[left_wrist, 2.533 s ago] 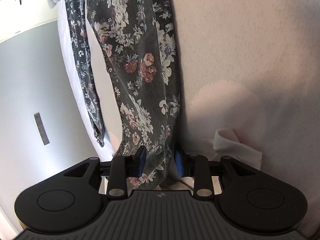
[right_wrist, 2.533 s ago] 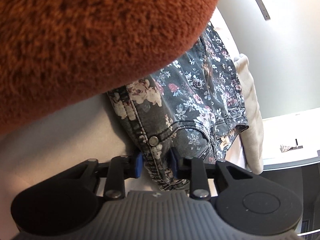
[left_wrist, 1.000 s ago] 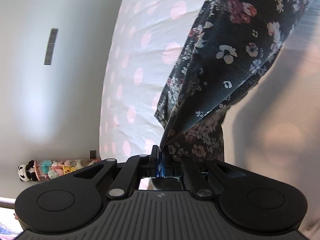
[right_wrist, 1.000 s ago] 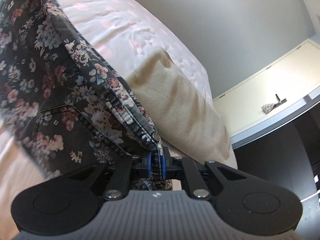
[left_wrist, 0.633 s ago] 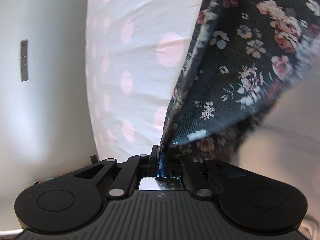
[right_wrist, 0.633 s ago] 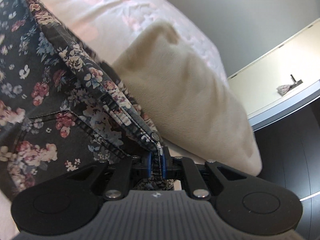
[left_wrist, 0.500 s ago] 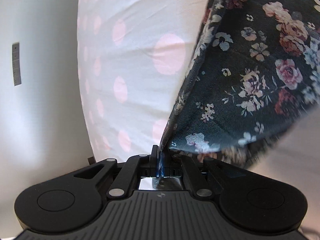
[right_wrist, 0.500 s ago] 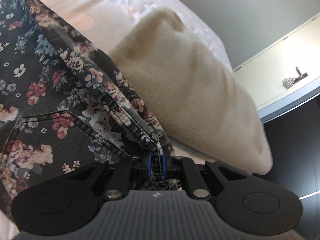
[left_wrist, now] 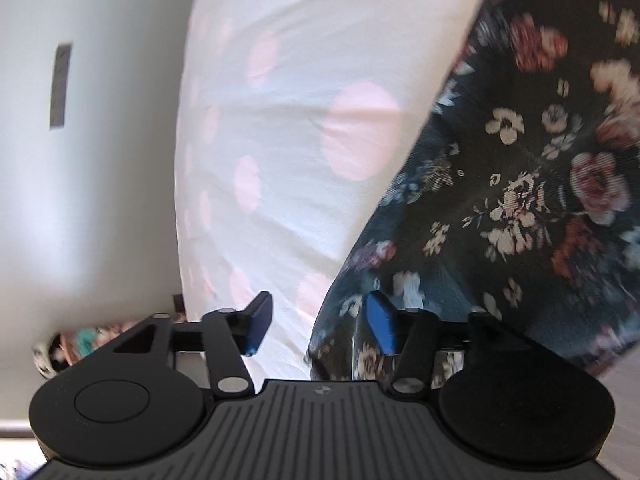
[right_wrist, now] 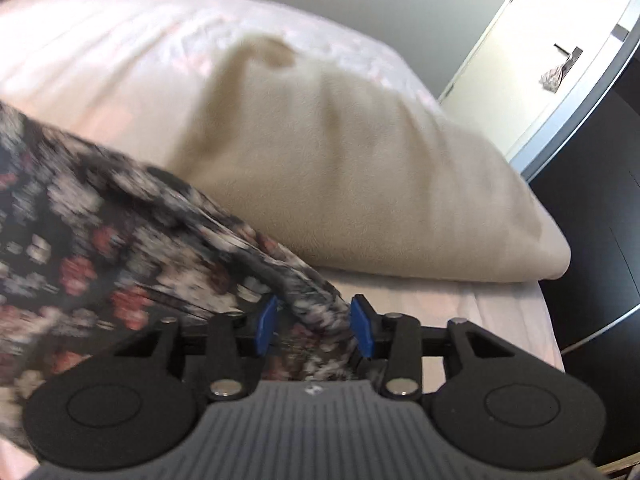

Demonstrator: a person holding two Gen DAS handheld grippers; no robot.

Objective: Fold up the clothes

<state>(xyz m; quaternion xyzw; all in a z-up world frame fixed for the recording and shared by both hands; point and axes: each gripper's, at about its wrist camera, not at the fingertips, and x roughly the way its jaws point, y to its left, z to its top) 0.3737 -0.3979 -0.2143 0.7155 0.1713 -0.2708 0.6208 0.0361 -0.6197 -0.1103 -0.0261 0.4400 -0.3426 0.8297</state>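
The bed (left_wrist: 280,128) carries the floral jeans (left_wrist: 520,200), beside a beige pillow (right_wrist: 360,184). Their cloth runs rightward from the left gripper (left_wrist: 318,322) and leftward from the right gripper (right_wrist: 314,326). Both jaws stand wide, gripping nothing, cloth lying loose between.

Floral denim trousers (left_wrist: 520,184); soft fleecy cream pillow (right_wrist: 360,184).

polka-dot sheet (left_wrist: 288,128) | beige pillow (right_wrist: 360,184) | grey wall (left_wrist: 100,160)
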